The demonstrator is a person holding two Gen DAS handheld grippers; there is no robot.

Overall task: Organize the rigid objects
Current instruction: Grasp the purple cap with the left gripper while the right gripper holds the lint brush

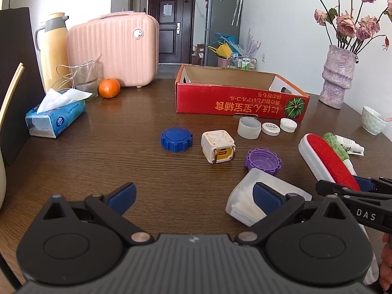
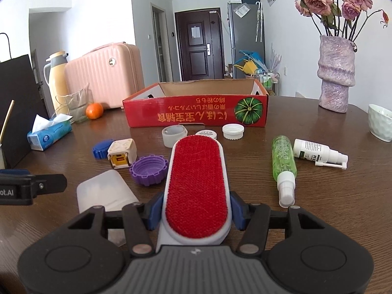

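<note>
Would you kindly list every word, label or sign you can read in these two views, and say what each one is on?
"DAS": white letters on the right claw's arm, seen from the left wrist view.
"ot.AI": cut off at the frame edge, on the left claw's arm, seen from the right wrist view.
Red box: yellow East Asian characters, printed upside down; not read reliably.
Tissue pack, white spray bottle, small round lid: print too small.

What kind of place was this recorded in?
Most likely a home dining area: a wooden table, a fridge beside the entry door, and a vase of dried roses.
</note>
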